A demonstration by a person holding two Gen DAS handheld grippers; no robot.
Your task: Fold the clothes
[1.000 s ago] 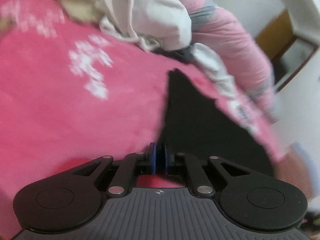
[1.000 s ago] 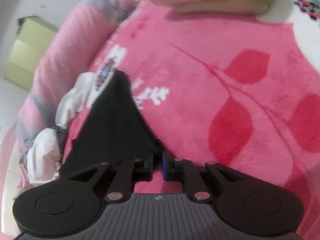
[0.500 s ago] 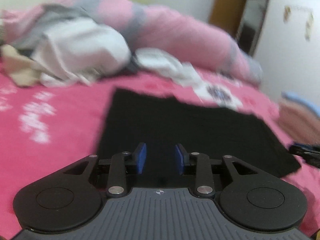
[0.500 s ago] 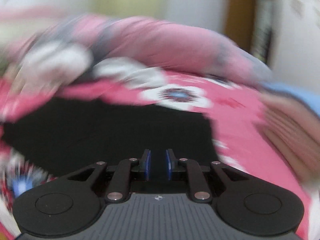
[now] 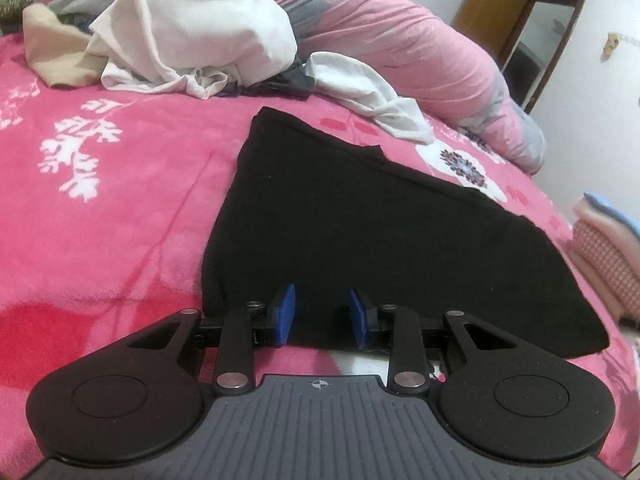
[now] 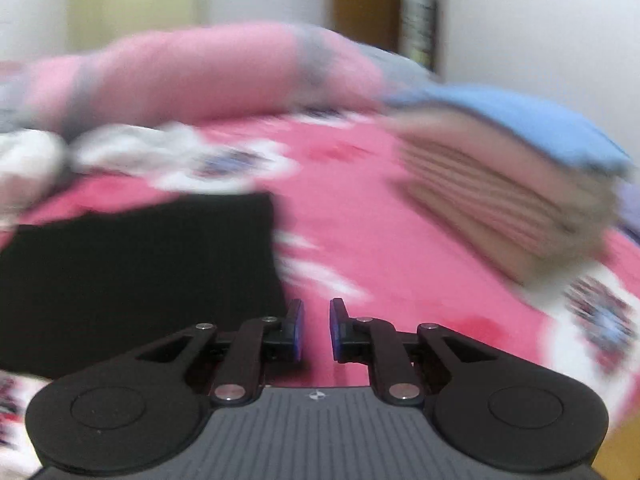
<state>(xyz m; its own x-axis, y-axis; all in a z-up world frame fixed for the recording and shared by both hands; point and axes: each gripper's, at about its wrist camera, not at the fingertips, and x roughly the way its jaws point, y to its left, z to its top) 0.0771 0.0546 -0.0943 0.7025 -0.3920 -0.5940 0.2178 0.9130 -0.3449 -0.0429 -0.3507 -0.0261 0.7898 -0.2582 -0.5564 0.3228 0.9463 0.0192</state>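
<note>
- The black garment (image 5: pixel 360 224) lies spread flat on the pink blanket (image 5: pixel 120 208), its near edge just in front of the left gripper (image 5: pixel 322 316).
- The left gripper's blue pads (image 5: pixel 285 314) stand wide apart and hold nothing; they sit over the garment's near edge.
- In the right wrist view, which is blurred, the black garment (image 6: pixel 136 276) fills the left half, with its right edge just left of the right gripper (image 6: pixel 316 328).
- The right gripper's fingers are parted by a narrow gap and hold nothing; pink blanket (image 6: pixel 360 208) shows between them.
- A heap of white clothes (image 5: pixel 192 40) lies at the far left of the bed, with a beige piece (image 5: pixel 56 56) touching its left side.
- A second white cloth (image 5: pixel 372 96) lies just beyond the garment's far edge.
- A rolled pink and grey quilt (image 5: pixel 408 48) runs along the far side of the bed.
- A stack of folded clothes (image 6: pixel 508 184), topped with a blue piece (image 6: pixel 532 120), sits on the blanket to the right, well apart from the garment.
</note>
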